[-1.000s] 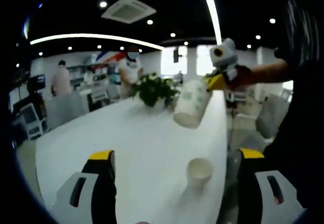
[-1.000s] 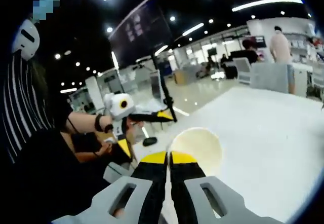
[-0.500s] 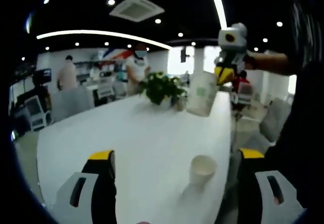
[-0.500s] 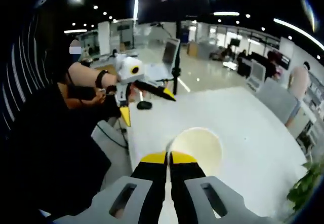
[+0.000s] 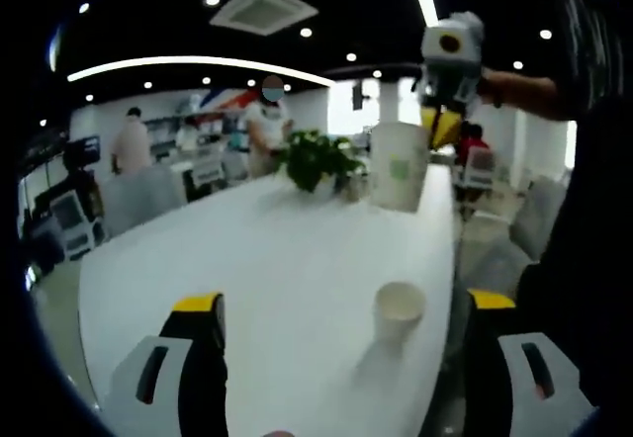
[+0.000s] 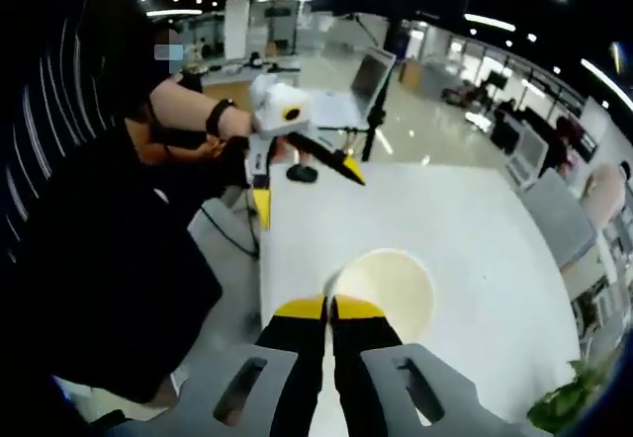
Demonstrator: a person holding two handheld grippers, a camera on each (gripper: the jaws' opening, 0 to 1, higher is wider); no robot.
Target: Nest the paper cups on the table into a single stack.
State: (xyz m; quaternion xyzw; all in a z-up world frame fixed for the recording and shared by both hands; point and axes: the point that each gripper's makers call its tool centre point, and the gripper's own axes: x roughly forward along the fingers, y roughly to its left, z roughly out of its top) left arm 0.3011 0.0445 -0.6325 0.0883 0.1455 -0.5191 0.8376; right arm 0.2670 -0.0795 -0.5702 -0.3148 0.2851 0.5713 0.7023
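A paper cup [image 5: 398,165] is held upright above the counter [image 5: 277,269] by the clamped right tool [image 6: 330,307]; another cup [image 5: 399,310] stands below; the left tool [image 5: 341,304] is spread apart.

- No word, number or brand can be read in either view.
- The raised paper cup [image 5: 398,165], pinched at its rim by the right claw [image 5: 440,129] up and ahead of the left claw, bears a pale green mark on its side; it is too blurred to tell whether it is lettering or a logo.
- Far beyond the worktop [image 5: 267,259], the back wall carries a red and blue band [image 5: 220,109] that may be a sign; nothing on it is legible.
- The smaller paper cup [image 5: 399,310] standing between the left claw's tips shows no print.
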